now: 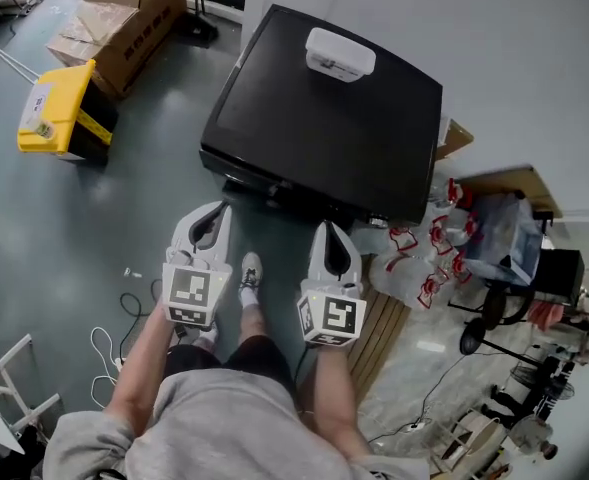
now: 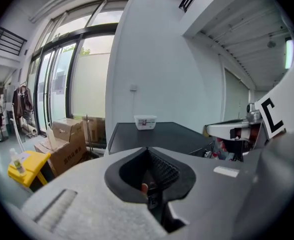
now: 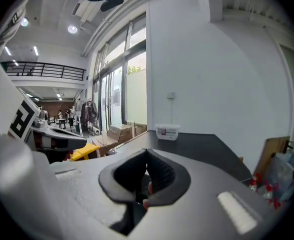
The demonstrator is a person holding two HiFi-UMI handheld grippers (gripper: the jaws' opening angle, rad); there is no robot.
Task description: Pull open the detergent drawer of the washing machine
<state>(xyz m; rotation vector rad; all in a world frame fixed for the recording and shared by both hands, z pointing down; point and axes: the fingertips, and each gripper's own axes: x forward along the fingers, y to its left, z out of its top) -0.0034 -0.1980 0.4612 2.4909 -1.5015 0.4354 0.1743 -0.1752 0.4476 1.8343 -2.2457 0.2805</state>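
Black-topped, box-shaped washing machine (image 1: 324, 118): stands on the grey-green floor (image 1: 54, 228) against a white wall, its front edge towards the person. The detergent drawer belongs to that front face, which the head view shows only as a thin dark strip; the drawer itself cannot be picked out in any view.

White rectangular plastic tub (image 1: 340, 53): sits on the machine's top, near the back edge by the wall.

Left hand-held gripper (image 1: 214, 210): white shell with a marker cube, held level with the machine's front left corner and just short of it, not touching. Its dark ribbed jaws are pressed together with nothing between them.

Right hand-held gripper (image 1: 328, 228): white shell with a marker cube, held beside the left one, near the middle of the machine's front edge and apart from it. Its jaws are likewise pressed together, and empty.

Pale shoe (image 1: 250, 273): the person's foot, on the floor between the two grippers.

Yellow plastic bin (image 1: 59, 108): on the floor, well to the left of the machine.

Brown cardboard boxes (image 1: 124, 13): stacked behind the bin.

Clear plastic bags with red print (image 1: 419, 258): heaped at the machine's right front corner.

Slatted wooden board (image 1: 379, 333): lies flat on the floor below the bags.
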